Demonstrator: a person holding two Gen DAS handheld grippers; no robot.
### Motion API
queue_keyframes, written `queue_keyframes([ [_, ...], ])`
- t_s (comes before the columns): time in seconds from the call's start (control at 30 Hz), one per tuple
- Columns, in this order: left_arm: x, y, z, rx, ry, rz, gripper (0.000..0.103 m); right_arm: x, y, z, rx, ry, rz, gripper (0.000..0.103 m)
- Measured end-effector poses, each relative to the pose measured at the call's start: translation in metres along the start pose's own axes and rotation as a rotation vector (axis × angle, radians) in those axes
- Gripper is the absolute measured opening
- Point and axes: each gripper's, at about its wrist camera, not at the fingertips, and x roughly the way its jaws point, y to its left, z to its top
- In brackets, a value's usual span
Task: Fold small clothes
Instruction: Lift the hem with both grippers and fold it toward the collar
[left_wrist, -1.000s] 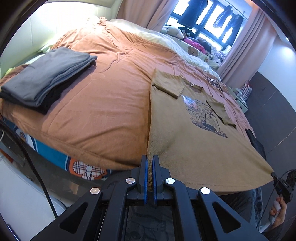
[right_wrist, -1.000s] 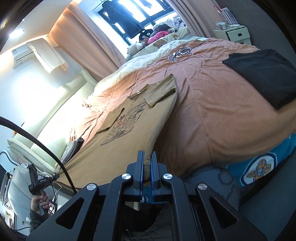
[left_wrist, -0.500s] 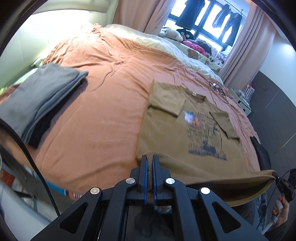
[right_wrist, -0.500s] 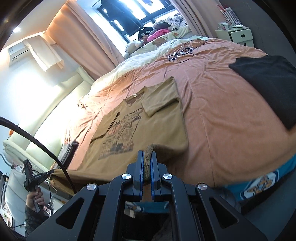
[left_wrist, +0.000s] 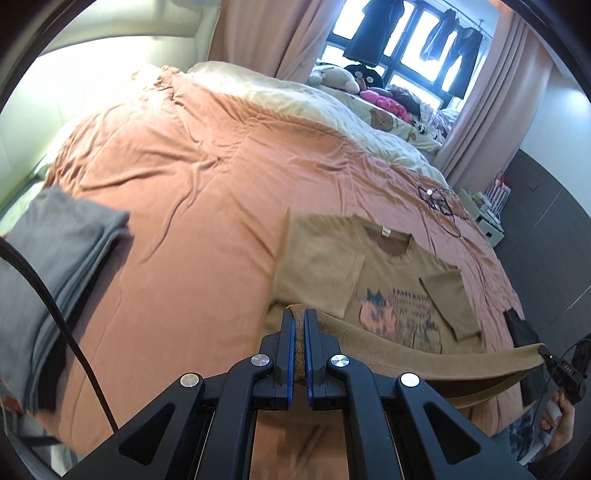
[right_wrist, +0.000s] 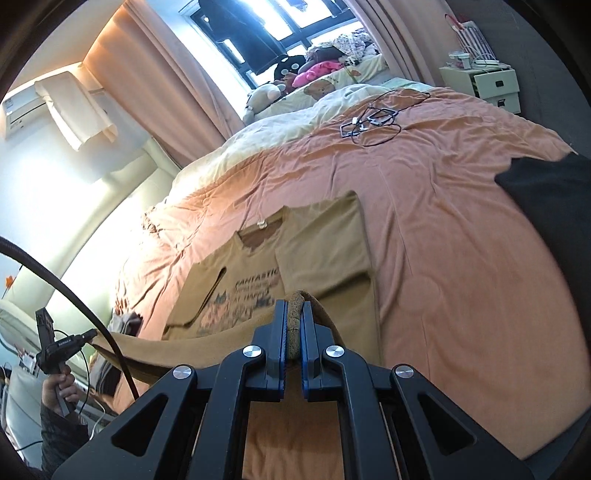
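1. Left wrist view: the left gripper (left_wrist: 299, 325) has its blue-lined jaws clamped on one corner of the hem of a tan T-shirt (left_wrist: 321, 258), the pinched cloth showing as a thin fold between them.
2. The T-shirt lies face up on the orange bedspread (left_wrist: 192, 177), collar at the far end with a small white label inside the neck. Both short sleeves are folded inward over the chest, and a faded print of a dark figure and lines of text covers the front.
3. The hem is lifted off the bedspread and stretched as a taut band from the left gripper across to the right gripper (left_wrist: 546, 356), seen small at the right edge, which grips the other corner.
4. Left of the T-shirt, well apart, lies a folded grey garment (left_wrist: 48, 266). Beyond the T-shirt's collar a tangle of black cable (left_wrist: 439, 203) rests on the bedspread.
5. Right wrist view: the right gripper (right_wrist: 294, 325) is closed tight on a bunched roll of the tan hem.
6. The T-shirt (right_wrist: 321, 243) spreads away from the jaws, print reading "FANTASTIC" in part, sleeves folded in.
7. The hem runs leftward to the left gripper (right_wrist: 90, 334). Right of the T-shirt, well apart, lies a black garment (right_wrist: 554, 206).
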Motion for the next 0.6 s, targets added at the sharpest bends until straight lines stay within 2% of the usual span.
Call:
queue_keyframes([
  [0.3,0.048,-0.009,0.054,0.007,0.015,0.023,0.004,0.055,-0.01,0.05,0.007,0.009,-0.004,0.002],
  [0.6,0.123,-0.017,0.099,0.023,0.064,0.063,0.004,0.12,-0.02,0.093,-0.005,0.042,-0.025,0.002],
])
